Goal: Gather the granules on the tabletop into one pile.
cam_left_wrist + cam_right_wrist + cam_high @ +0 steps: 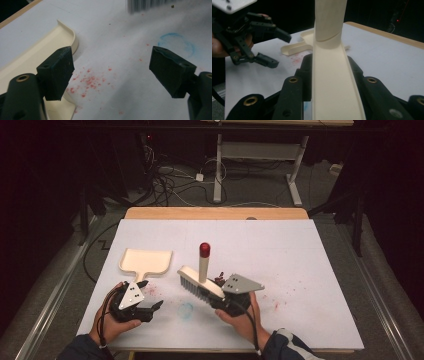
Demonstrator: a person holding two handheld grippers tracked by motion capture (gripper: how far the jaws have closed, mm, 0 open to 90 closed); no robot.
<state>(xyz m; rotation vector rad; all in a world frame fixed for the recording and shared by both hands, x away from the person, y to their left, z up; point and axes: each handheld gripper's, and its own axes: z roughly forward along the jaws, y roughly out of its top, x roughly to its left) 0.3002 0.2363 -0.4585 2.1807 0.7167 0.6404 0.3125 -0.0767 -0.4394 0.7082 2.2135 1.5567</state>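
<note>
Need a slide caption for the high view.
Right gripper holds brush; open left gripper waits by dustpan.

Light pools evenly on the white table [280, 250] mid-frame in the high view while the surroundings sink into darkness. Soft shadows only, no glare. In the left gripper view, the brush bristles [145, 5] at top blur; nearby jaws look soft in the right gripper view.

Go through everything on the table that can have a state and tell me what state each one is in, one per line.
Left gripper: open, nothing between its jaws, beside the dustpan.
Right gripper: shut on the brush.
Brush: held off flat, bristles down towards the table, red-tipped handle upright.
Dustpan: lying flat on the table, empty, not gripped.
Red crumbs: scattered loose on the white sheet, not yet swept up.
</note>
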